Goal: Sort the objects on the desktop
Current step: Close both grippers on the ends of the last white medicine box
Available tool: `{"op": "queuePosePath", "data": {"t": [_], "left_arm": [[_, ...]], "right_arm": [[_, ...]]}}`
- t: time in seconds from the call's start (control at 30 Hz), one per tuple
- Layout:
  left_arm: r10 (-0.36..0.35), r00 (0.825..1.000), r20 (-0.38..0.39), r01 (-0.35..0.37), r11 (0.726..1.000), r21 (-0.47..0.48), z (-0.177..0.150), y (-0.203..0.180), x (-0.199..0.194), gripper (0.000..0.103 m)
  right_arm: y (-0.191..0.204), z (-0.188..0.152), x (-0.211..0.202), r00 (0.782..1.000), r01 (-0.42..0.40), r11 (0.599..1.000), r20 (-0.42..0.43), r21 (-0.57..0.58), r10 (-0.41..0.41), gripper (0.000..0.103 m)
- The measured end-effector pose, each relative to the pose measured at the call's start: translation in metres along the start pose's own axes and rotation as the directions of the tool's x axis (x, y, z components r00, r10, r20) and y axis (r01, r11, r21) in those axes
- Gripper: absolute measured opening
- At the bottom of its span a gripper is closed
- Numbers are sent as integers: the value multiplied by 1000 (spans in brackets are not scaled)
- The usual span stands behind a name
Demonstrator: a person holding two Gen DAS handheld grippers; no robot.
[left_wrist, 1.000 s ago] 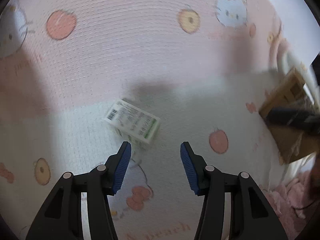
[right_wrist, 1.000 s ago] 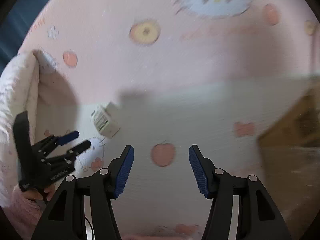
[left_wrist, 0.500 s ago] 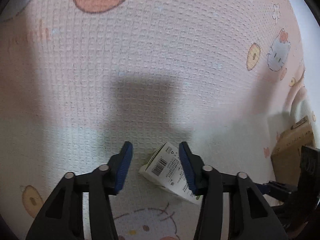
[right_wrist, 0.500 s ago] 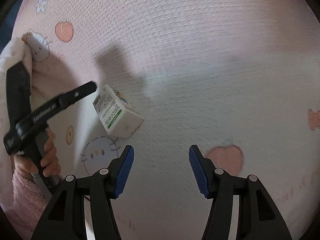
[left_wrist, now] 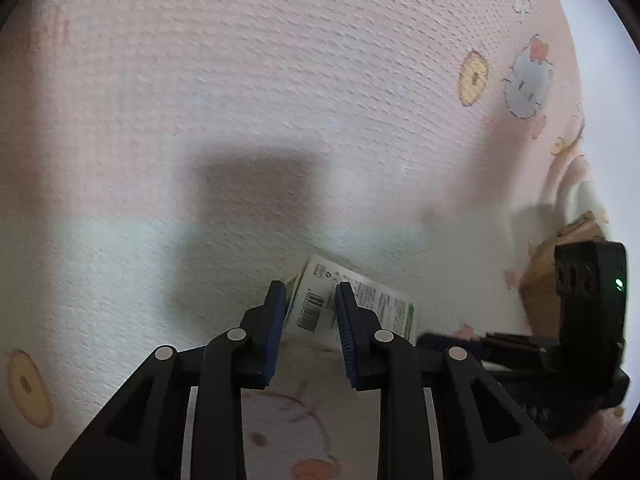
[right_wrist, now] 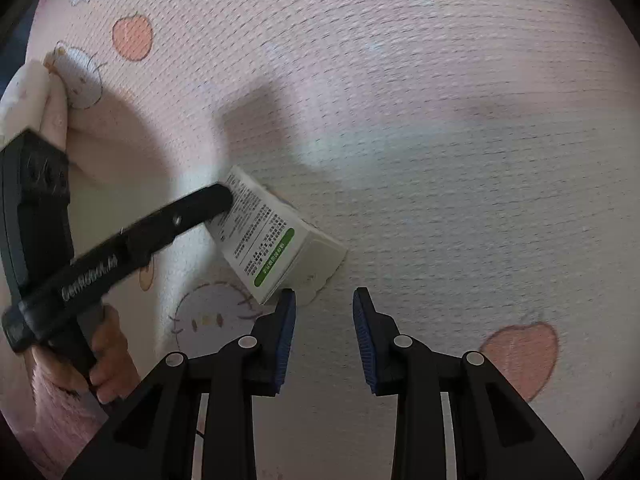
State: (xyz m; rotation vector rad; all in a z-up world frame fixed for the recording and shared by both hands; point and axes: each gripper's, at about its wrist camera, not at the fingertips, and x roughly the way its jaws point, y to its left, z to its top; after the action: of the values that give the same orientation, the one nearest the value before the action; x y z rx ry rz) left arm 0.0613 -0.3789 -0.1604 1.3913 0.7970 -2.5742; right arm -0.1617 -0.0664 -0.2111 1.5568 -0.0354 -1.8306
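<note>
A small white box [left_wrist: 316, 304] with a barcode, small print and a green stripe lies on a pink cartoon-print cloth [left_wrist: 280, 100]. My left gripper [left_wrist: 310, 294] has its blue pads against both sides of the box's near end. In the right wrist view the box [right_wrist: 272, 240] lies left of centre, with the left gripper's finger [right_wrist: 188, 216] against it. My right gripper [right_wrist: 324, 300] is narrowly open and empty, just right of the box's near corner, low over the cloth.
A brown cardboard box [left_wrist: 560, 272] stands at the right edge of the left wrist view. A folded pink cloth edge [right_wrist: 36, 92] rises at the far left of the right wrist view. A hand in a pink sleeve [right_wrist: 100, 364] holds the left gripper.
My left gripper has closed from open onto the box's end. My right gripper has moved closer to the box and its jaws have narrowed.
</note>
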Motion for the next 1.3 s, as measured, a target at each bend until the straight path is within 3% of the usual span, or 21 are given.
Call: {"op": "queuePosePath", "data": {"t": [0.13,0.3,0.47,0.57,0.8,0.93,1.13,1.3], "left_arm": [[-106,993,-49,105,994,-21,-10,-23,17,27],[-145,985,-91,149,988,45,-30,-67,28,27],[-260,958,-125,256,966,-42,-35,-96,52,27],[-244,959,-143,242,970,-32,-37,-113,59,27],[-196,969,-149,191,981,-44,-42,-122,53,29],[-223,962,-157,206,972,-116,-44,-117,56,32],[-172,974,-150,168,985,-36,-40,-128,56,33],[-168,976,-139,165,986,-31,-36,-131,60,33]], "right_arm": [[-28,-2,-20,998,60,997,28,58,-62,28],[-74,-4,-53,993,102,983,46,151,-110,27],[-104,-20,-80,980,183,965,48,189,-195,28],[-120,-32,-95,979,181,955,53,235,-199,28],[-146,-42,-120,984,65,923,131,379,-123,30],[-139,-36,-110,986,45,933,133,357,-99,33],[-137,-17,-94,990,13,948,128,318,-56,36],[-133,-4,-78,989,15,951,134,308,-59,37]]}}
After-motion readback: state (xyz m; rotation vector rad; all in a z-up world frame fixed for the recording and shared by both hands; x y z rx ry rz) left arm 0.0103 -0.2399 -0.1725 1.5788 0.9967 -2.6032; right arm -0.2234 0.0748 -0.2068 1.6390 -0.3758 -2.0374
